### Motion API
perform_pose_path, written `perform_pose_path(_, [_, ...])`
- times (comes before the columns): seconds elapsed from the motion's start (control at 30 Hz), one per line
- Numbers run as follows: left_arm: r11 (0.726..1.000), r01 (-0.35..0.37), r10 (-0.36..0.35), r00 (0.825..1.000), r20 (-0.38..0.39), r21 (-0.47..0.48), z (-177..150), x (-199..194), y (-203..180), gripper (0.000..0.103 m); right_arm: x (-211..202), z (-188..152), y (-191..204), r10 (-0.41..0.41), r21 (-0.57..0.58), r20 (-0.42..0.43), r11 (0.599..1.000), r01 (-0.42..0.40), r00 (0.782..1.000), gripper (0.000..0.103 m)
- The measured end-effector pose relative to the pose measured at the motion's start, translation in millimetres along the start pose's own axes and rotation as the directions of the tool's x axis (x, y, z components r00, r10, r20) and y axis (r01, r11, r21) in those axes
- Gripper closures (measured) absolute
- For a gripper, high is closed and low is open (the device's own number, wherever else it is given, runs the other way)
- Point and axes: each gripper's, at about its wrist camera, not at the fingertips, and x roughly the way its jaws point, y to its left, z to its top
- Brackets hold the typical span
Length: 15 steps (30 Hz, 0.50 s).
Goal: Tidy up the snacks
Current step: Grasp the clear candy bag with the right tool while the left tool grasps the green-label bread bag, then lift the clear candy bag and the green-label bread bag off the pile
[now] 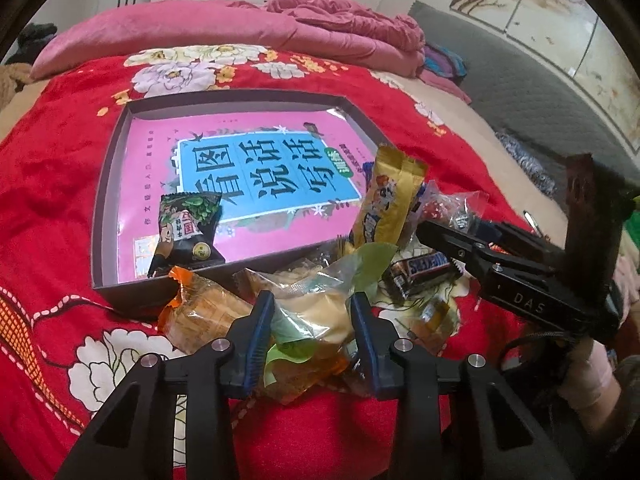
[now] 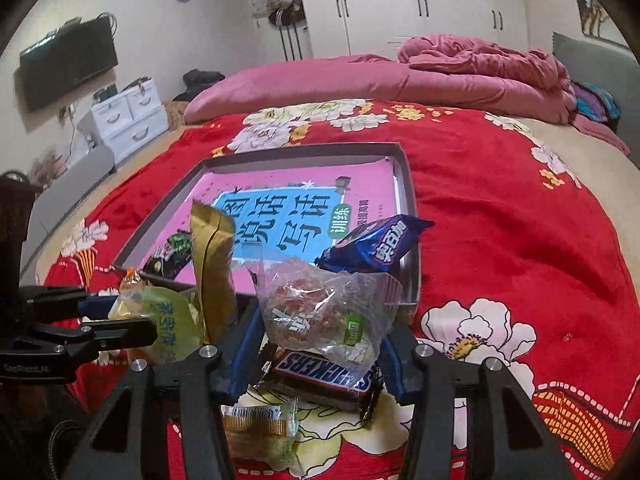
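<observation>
A shallow dark box point(image 1: 105, 184) with a pink book on its floor lies on the red bed cover; it also shows in the right wrist view point(image 2: 412, 184). A black-green snack packet point(image 1: 188, 232) lies inside it. A pile of snacks lies at its near edge. My left gripper point(image 1: 313, 320) is shut on a green-and-clear pastry packet point(image 1: 320, 300). My right gripper point(image 2: 320, 344) straddles a clear packet of red snack point(image 2: 320, 312) lying over a Snickers bar point(image 2: 328, 372); its jaws stand open. A gold packet point(image 2: 212, 256) stands upright between the two grippers.
A blue cookie packet point(image 2: 376, 246) rests on the box's near right rim. An orange cake packet point(image 1: 200, 316) lies left of my left gripper. A small gold-labelled packet point(image 2: 260, 428) lies nearest. A pink quilt point(image 2: 460, 72) lies at the bed's far end.
</observation>
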Motion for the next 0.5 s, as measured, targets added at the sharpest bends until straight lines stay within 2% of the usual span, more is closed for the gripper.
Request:
perform_pose_path(0.3, [0.998,0.024,-0.021,0.998,0.057,-0.058,4,-14,12,0.062,-5,3,-13,0.001,0.072,0.03,0.997,-0.003,1.0,0.051])
perform_pose_path(0.5, [0.996,0.012,-0.002,0.994,0.11,-0.093,10,-25,24,0.062,-7,4,-17,-0.005,0.099,0.043,0.995,0.0,0.999,0.051])
